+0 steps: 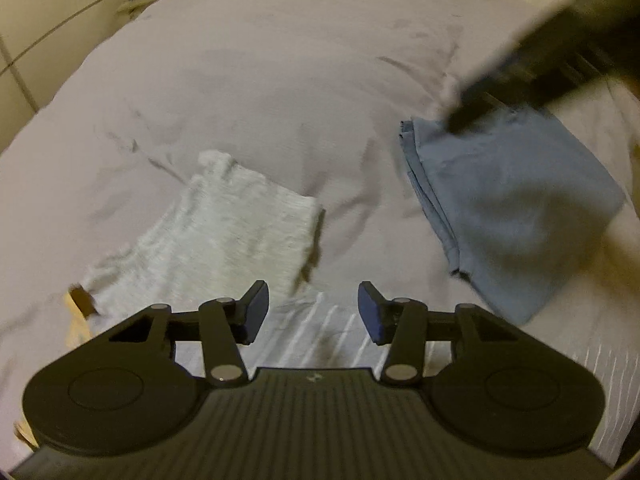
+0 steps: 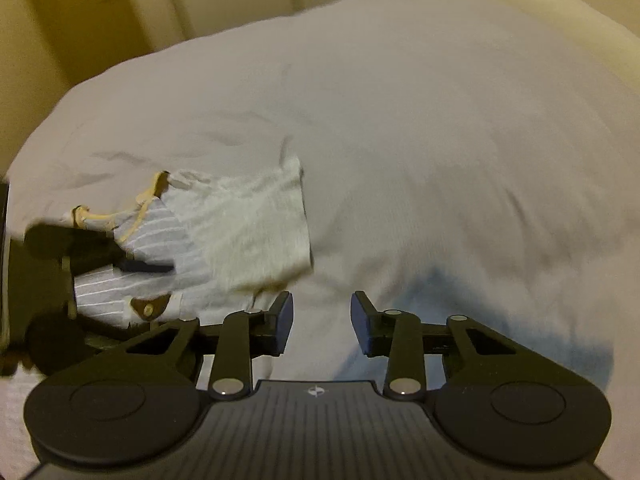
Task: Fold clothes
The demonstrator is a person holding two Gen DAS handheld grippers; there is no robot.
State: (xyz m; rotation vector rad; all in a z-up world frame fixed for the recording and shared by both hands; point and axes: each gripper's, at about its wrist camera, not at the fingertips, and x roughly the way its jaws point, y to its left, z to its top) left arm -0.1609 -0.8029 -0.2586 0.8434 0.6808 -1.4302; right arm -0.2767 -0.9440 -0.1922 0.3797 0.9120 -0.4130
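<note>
A pale knitted garment (image 1: 224, 232) lies flat on the bed, just ahead and left of my left gripper (image 1: 314, 312), which is open and holds nothing. Under that gripper lies a grey cloth with white stripes (image 1: 320, 324). A folded blue garment (image 1: 512, 208) rests to the right, and the blurred dark fingers (image 1: 476, 100) of the right gripper hang over its far corner. In the right wrist view my right gripper (image 2: 322, 320) is open and holds nothing. The knitted garment (image 2: 248, 224) and striped cloth (image 2: 152, 248) lie to its left, with a left gripper finger (image 2: 146, 267) over the stripes.
A wrinkled light grey bedsheet (image 1: 280, 80) covers the bed. Tan straps (image 2: 140, 200) and a brown patch with a button (image 2: 148, 308) belong to the striped cloth. Cream cupboards (image 2: 100, 12) stand beyond the bed's far edge.
</note>
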